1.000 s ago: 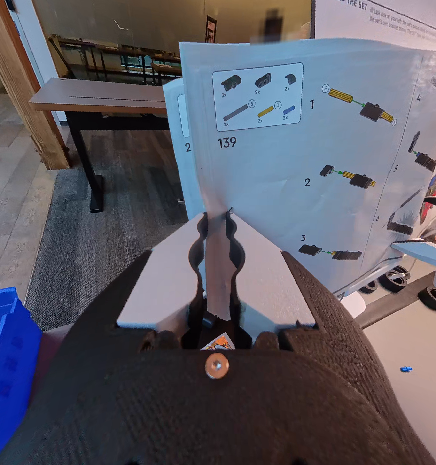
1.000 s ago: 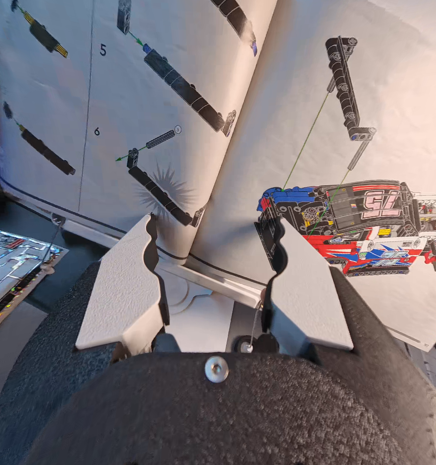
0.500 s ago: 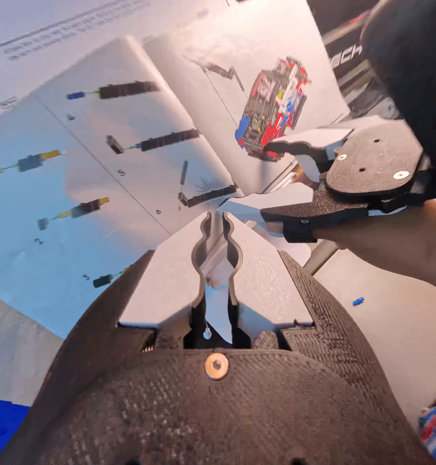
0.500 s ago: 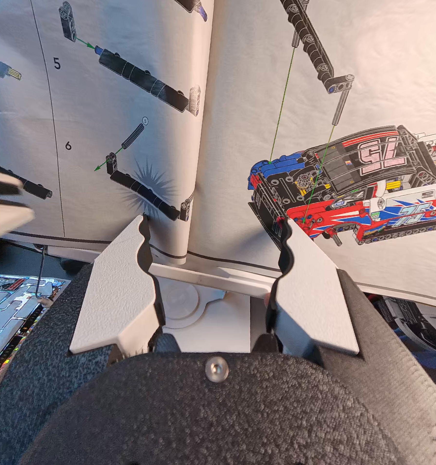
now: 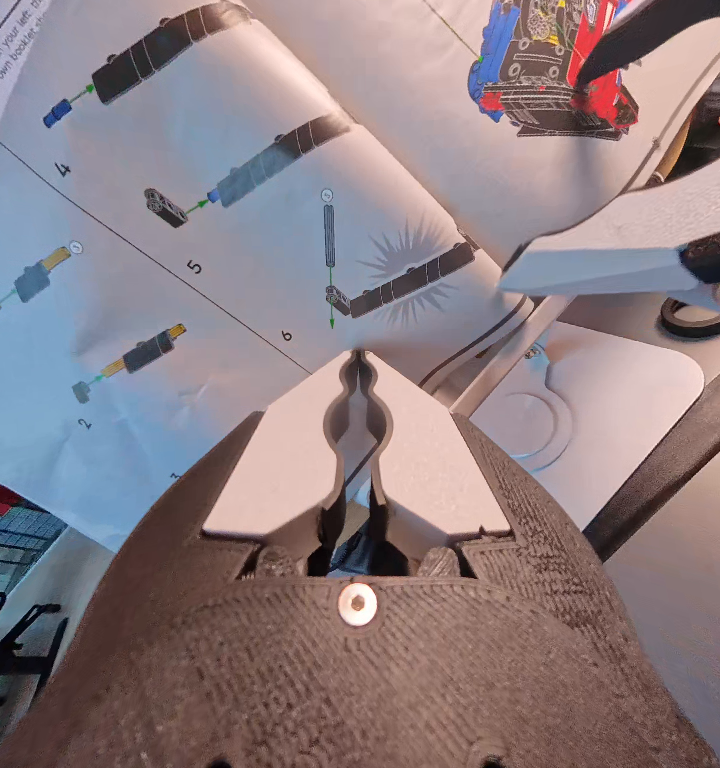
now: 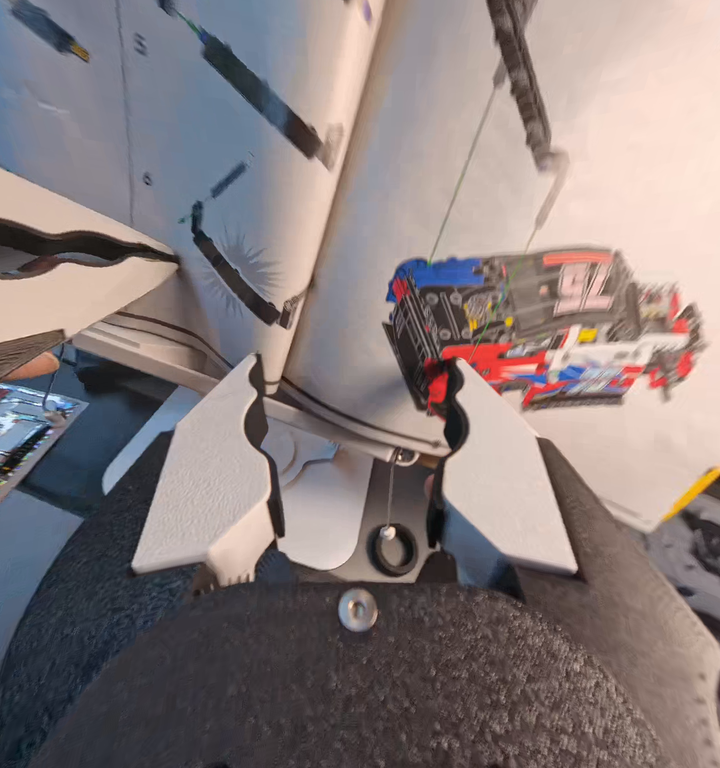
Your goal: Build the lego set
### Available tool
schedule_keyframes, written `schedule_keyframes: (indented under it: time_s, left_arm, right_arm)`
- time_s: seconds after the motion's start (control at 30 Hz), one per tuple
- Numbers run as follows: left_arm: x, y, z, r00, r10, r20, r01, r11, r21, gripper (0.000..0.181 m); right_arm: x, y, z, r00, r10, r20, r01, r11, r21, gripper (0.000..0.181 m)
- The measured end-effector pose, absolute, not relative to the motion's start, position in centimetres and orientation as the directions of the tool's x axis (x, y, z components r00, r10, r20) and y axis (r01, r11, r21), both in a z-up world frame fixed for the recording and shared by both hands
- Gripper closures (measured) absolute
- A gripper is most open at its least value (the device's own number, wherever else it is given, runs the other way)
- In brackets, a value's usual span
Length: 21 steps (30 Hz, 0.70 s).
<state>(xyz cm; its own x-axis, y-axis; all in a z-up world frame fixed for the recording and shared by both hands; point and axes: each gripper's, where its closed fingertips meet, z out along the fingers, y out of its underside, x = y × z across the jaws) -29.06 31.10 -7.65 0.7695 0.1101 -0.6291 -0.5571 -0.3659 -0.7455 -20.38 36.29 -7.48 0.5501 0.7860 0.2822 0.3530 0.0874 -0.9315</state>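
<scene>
My left tongs (image 5: 359,354) are clenched with their tips against the lower edge of the open instruction booklet (image 5: 233,257), which leans on a white stand (image 6: 329,419). My right tongs (image 6: 356,370) gape wide before the booklet's spine, grasping nothing.

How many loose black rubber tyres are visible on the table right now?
1. One black tyre lies flat on the dark table beside the white stand base, seen between the right gripper's fingers. More may be hidden behind the booklet.
</scene>
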Motion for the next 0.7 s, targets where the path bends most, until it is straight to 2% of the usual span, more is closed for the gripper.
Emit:
schedule_keyframes:
  time_s: [0.07, 0.1, 0.13, 0.17, 0.27, 0.4, 0.5, 0.57, 0.63, 0.7]
  left_arm:
    - [-29.1, 31.0, -7.7, 0.777, 0.102, -0.622, -0.563, -0.332, -0.757, 0.181]
    - [-29.2, 31.0, -7.8, 0.778, 0.103, -0.619, -0.564, -0.320, -0.761, 0.181]
    - [-29.2, 31.0, -7.8, 0.782, 0.108, -0.614, -0.560, -0.311, -0.768, 0.181]
    - [-29.3, 31.0, -7.8, 0.786, 0.112, -0.608, -0.554, -0.306, -0.774, 0.181]
    - [-29.3, 30.9, -7.9, 0.793, 0.113, -0.598, -0.547, -0.300, -0.782, 0.181]
    - [-30.2, 29.3, -8.6, 0.858, 0.169, -0.485, -0.421, -0.307, -0.853, 0.179]
    - [-30.4, 26.3, -9.1, 0.944, 0.244, -0.220, -0.172, -0.205, -0.963, 0.175]
    - [-30.5, 24.3, -11.4, 0.965, 0.257, 0.048, 0.094, -0.170, -0.981, 0.168]
    - [-30.2, 22.9, -14.2, 0.901, 0.237, 0.362, 0.400, -0.133, -0.907, 0.150]
    - [-29.5, 22.2, -16.4, 0.720, 0.180, 0.670, 0.689, -0.070, -0.722, 0.130]
  right_arm:
    - [-21.4, 34.1, -4.9, 0.467, 0.751, 0.468, 0.346, 0.332, -0.878, 0.141]
    - [-21.9, 33.0, -3.8, 0.431, 0.717, 0.547, 0.331, 0.438, -0.835, 0.153]
    - [-22.8, 31.9, -3.1, 0.381, 0.698, 0.607, 0.320, 0.517, -0.794, 0.158]
    - [-23.5, 31.5, -3.2, 0.343, 0.694, 0.633, 0.332, 0.541, -0.773, 0.162]
    - [-24.8, 33.5, -4.9, 0.315, 0.692, 0.650, 0.465, 0.484, -0.741, 0.156]
    - [-25.1, 33.8, -4.9, 0.361, 0.640, 0.679, 0.457, 0.513, -0.727, 0.155]
    - [-25.1, 33.4, -5.4, 0.339, 0.641, 0.688, 0.445, 0.535, -0.718, 0.143]
    - [-25.2, 33.5, -5.6, 0.322, 0.609, 0.725, 0.466, 0.564, -0.681, 0.140]
    - [-25.2, 33.5, -5.6, 0.318, 0.596, 0.737, 0.472, 0.574, -0.668, 0.140]
    - [-25.1, 33.7, -5.3, 0.330, 0.541, 0.773, 0.498, 0.596, -0.630, 0.132]
